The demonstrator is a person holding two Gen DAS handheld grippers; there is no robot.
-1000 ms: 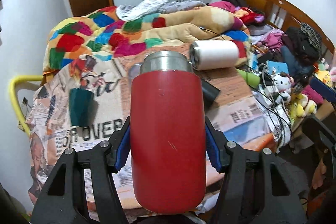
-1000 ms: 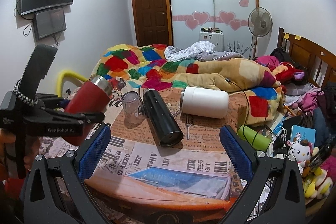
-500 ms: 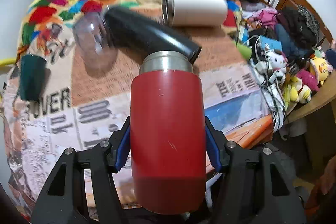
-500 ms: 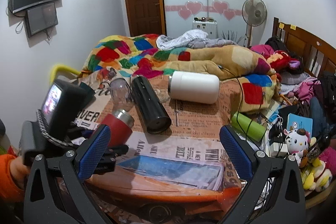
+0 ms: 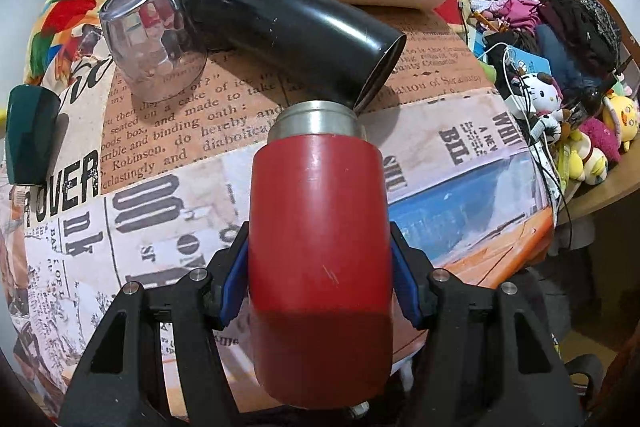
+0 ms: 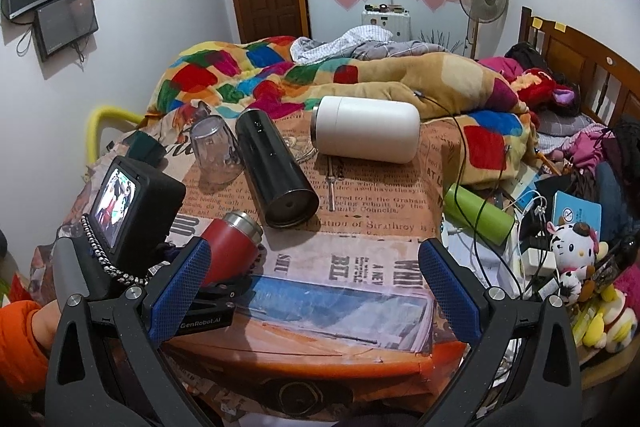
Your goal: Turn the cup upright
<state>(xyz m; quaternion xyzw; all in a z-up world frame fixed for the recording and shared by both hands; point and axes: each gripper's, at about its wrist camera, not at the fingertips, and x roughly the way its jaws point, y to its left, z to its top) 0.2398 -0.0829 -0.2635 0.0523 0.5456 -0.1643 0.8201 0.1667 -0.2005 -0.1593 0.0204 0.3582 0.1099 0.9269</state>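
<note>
My left gripper (image 5: pixel 318 283) is shut on a red cup (image 5: pixel 320 251) with a steel rim, its blue pads against both sides. The cup points forward and down over the newspaper-print table (image 5: pixel 160 211), steel mouth away from me, near the open end of a black flask (image 5: pixel 288 27). In the right wrist view the red cup (image 6: pixel 232 247) is tilted low over the table's front left, held by the left gripper (image 6: pixel 216 287). My right gripper (image 6: pixel 312 283) is open and empty above the table's front edge.
A clear glass (image 5: pixel 152 35) stands upside down, a dark green cup (image 5: pixel 28 135) at the left edge. A white flask (image 6: pixel 364 135) and the black flask (image 6: pixel 276 175) lie on their sides. A green bottle (image 6: pixel 476 215), cables and toys crowd the right.
My left gripper has tilted the red cup forward and down and carried it lower toward the table, closer to the black flask. My right gripper has stayed open and shifted a little.
</note>
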